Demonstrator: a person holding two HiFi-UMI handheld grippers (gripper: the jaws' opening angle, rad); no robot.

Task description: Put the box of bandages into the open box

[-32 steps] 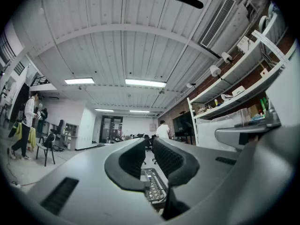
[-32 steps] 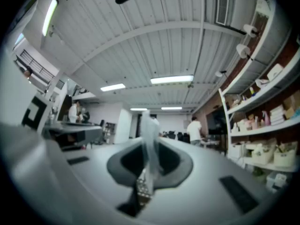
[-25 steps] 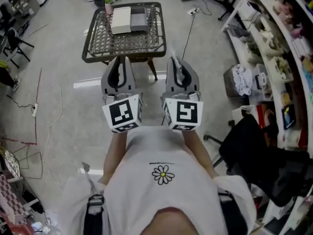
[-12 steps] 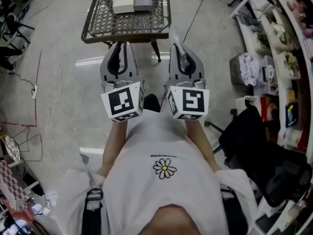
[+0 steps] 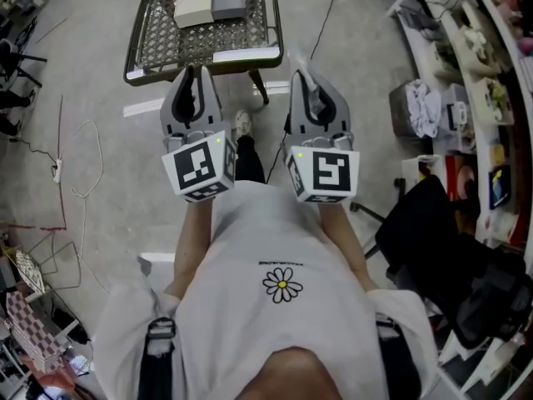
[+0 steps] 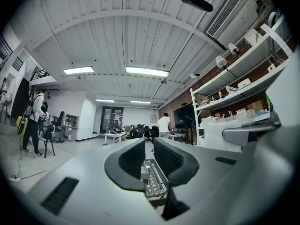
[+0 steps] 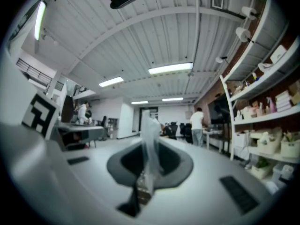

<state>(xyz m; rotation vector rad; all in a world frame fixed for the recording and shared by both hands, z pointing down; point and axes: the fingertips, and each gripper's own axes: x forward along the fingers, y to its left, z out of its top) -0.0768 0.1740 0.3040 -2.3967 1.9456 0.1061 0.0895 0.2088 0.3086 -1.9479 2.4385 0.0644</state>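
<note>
Steadily approach the surface (image 5: 196, 47) ahead of the fingers, left gripper (image 5: 194, 75) barely parted and empty. Mind the right gripper (image 5: 304, 77), pinched shut on a clear plastic strip (image 7: 150, 135).

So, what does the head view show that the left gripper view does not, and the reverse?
Only the head view: the person's white shirt, the floor cables, the black chair. Only the left gripper view: the ceiling lights, distant people. Both: the mesh table, the shelves, and the left gripper, jaws slightly apart, empty.
</note>
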